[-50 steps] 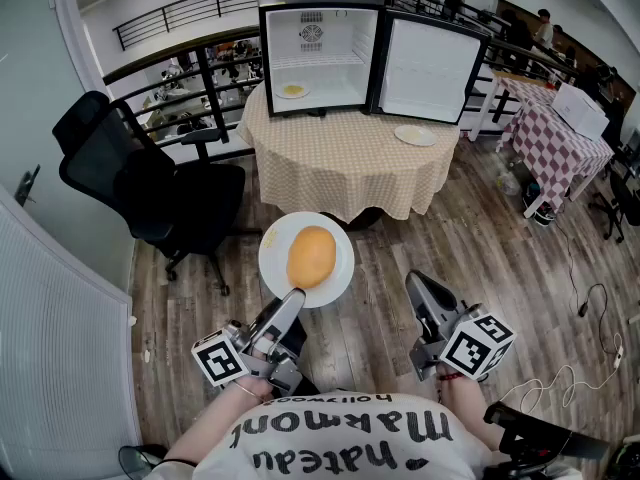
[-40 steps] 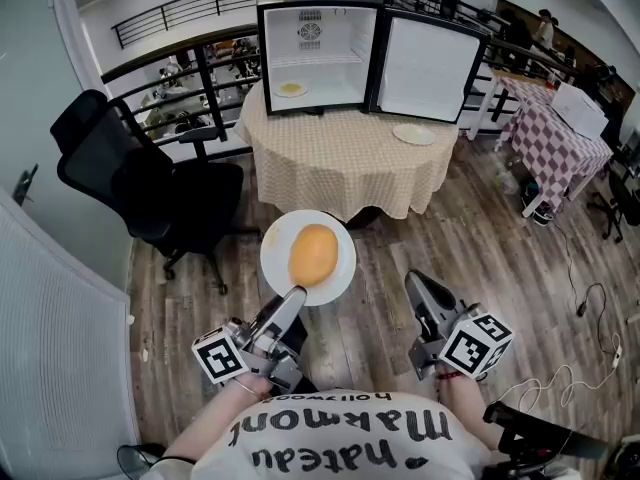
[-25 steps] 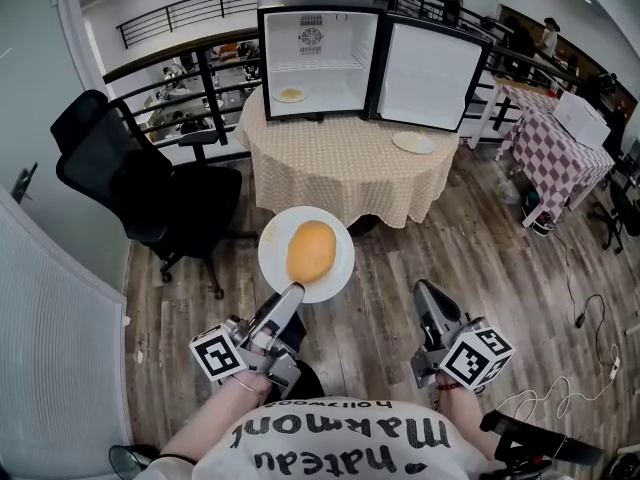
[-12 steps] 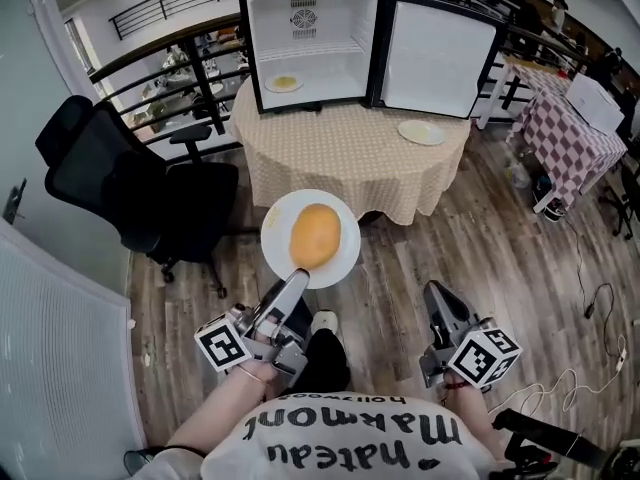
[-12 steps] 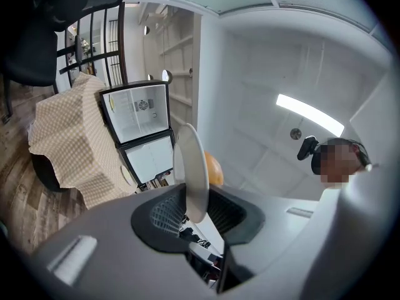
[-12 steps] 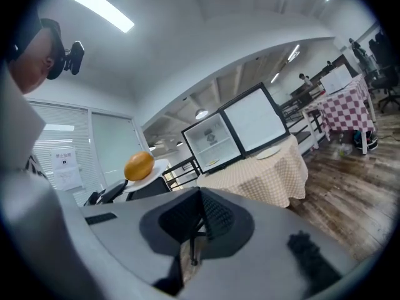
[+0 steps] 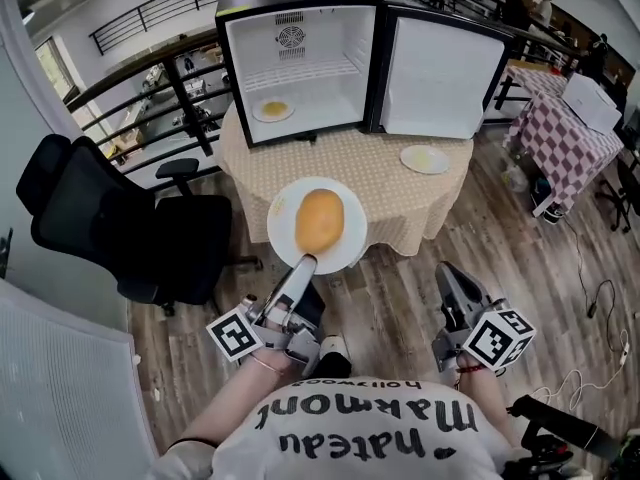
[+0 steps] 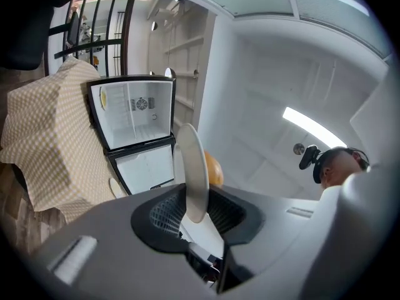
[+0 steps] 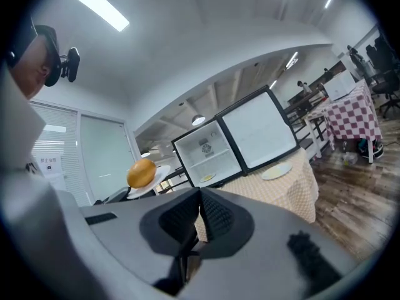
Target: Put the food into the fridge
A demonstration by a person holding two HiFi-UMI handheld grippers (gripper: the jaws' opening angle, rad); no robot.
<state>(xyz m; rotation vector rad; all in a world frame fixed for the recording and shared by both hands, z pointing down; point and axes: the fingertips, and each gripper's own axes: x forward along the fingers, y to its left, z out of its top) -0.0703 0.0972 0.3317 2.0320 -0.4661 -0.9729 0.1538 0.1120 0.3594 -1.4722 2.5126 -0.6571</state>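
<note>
My left gripper (image 7: 304,262) is shut on the near rim of a white plate (image 7: 345,245) that carries an orange bun (image 7: 319,220). In the left gripper view the plate (image 8: 192,167) stands edge-on between the jaws, with the bun (image 8: 214,169) behind it. The plate hangs in the air in front of the round table (image 7: 355,163). On that table stands a small black fridge (image 7: 292,60), its door (image 7: 440,73) swung open to the right, a plate of food (image 7: 272,110) on its floor. My right gripper (image 7: 453,279) is shut and holds nothing; its view shows the jaws meeting.
A second plate (image 7: 425,158) lies on the checked tablecloth right of the fridge. A black office chair (image 7: 130,233) stands left of the table, a railing (image 7: 150,78) behind it. Another table with a red checked cloth (image 7: 560,138) is at the right. Cables (image 7: 600,308) lie on the wood floor.
Both grippers and the plate with the bun have moved closer to the table and fridge. The left grip on the plate is unchanged and the right gripper stays shut.
</note>
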